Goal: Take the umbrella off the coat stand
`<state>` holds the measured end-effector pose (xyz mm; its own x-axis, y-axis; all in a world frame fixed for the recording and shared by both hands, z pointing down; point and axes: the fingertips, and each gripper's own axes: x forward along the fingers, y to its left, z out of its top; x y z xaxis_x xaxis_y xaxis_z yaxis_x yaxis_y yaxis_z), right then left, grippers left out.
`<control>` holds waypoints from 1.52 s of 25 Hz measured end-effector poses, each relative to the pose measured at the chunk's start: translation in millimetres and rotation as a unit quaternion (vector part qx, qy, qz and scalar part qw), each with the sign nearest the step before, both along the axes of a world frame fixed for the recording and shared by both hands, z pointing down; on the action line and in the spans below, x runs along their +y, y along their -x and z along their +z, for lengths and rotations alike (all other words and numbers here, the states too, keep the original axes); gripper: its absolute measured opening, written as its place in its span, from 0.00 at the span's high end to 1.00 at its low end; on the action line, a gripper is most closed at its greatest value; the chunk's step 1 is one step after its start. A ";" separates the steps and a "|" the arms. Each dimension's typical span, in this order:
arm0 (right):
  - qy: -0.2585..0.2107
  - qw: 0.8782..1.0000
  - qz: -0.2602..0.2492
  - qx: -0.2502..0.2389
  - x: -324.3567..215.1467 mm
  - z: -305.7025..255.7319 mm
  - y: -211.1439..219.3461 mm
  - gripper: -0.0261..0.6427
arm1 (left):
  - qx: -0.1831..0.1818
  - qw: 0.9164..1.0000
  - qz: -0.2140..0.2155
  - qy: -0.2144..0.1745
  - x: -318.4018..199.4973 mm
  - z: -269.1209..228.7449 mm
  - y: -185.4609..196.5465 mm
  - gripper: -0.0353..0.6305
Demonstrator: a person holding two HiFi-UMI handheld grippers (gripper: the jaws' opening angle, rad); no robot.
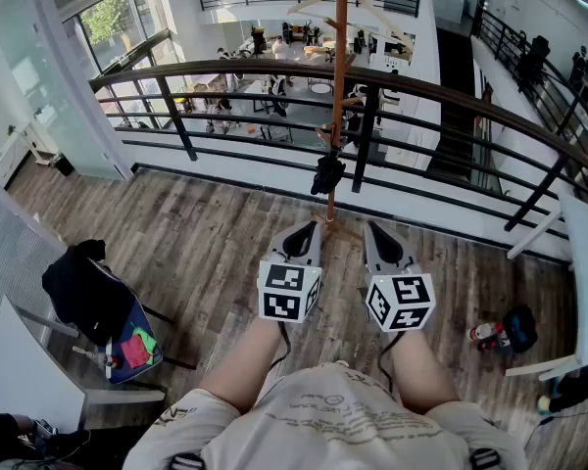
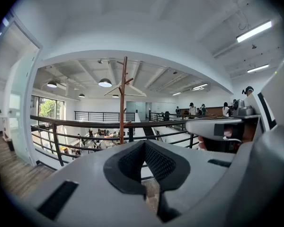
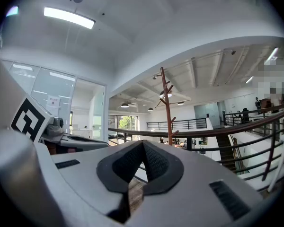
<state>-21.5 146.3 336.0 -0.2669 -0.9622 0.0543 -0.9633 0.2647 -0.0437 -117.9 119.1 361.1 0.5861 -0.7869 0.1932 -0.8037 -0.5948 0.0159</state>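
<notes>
A brown wooden coat stand (image 1: 340,86) rises in front of the black railing (image 1: 441,91). A small black folded umbrella (image 1: 327,174) hangs low on its pole. My left gripper (image 1: 305,226) and right gripper (image 1: 373,226) sit side by side just short of the stand's foot, below the umbrella and apart from it. Both are shut with nothing between the jaws. In the left gripper view the stand (image 2: 122,98) stands beyond the shut left gripper (image 2: 144,144); in the right gripper view the stand (image 3: 166,103) rises past the shut right gripper (image 3: 143,144). The umbrella is hidden in both gripper views.
The curved railing runs across ahead, with an open drop to a lower floor behind it. A chair with a black jacket (image 1: 83,287) stands at the left, near a glass wall (image 1: 49,76). A white table (image 1: 583,262) and a red and black object (image 1: 502,331) on the wood floor are at the right.
</notes>
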 end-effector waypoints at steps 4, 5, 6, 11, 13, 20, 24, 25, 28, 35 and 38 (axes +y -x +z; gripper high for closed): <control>-0.003 1.000 0.000 0.001 0.2 -1.1 -1.2 0.96 | -0.003 1.000 -0.001 -0.001 -1.3 -1.1 -2.2 0.94; -0.003 1.000 -0.001 0.001 0.4 -1.1 -2.0 0.96 | -0.004 1.000 -0.002 -0.001 -1.6 -0.5 -3.4 0.94; -0.003 1.000 -0.002 0.000 0.3 -1.1 -3.2 0.96 | -0.005 1.000 -0.003 0.000 -2.1 0.2 -5.0 0.94; -0.004 1.000 0.003 -0.017 -6.9 0.3 -17.5 0.96 | -0.013 1.000 -0.007 -0.001 -9.1 3.8 -18.0 0.94; -0.003 1.000 0.004 -0.021 -10.2 3.0 -24.2 0.96 | -0.016 1.000 -0.008 -0.001 -12.8 6.5 -23.6 0.94; -0.011 1.000 -0.001 -0.021 -22.4 6.5 -55.7 0.96 | -0.015 1.000 -0.019 -0.007 -30.4 9.3 -52.1 0.94; -0.010 1.000 -0.004 -0.026 -24.3 16.5 -77.9 0.96 | -0.011 1.000 -0.029 -0.005 -33.2 19.2 -70.6 0.94; -0.008 1.000 -0.004 -0.026 -26.0 17.8 -84.3 0.96 | -0.011 0.999 -0.030 -0.005 -34.3 20.2 -76.8 0.94; -0.001 1.000 -0.008 -0.026 -32.4 18.8 -99.7 0.96 | -0.020 0.999 -0.029 -0.002 -38.6 21.5 -94.1 0.94; 0.010 0.999 -0.026 -0.023 -53.1 29.4 -107.2 0.96 | -0.027 0.999 -0.036 0.008 -61.3 32.7 -107.8 0.94; 0.012 0.999 -0.027 -0.021 -65.2 34.8 -111.5 0.96 | -0.031 0.999 -0.033 0.013 -75.2 40.9 -113.2 0.94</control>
<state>90.0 81.1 370.8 -0.3207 -0.9450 0.0639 -0.9449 0.3145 -0.0913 -4.7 43.9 402.0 0.5190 -0.8179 0.2483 -0.8414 -0.5400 -0.0199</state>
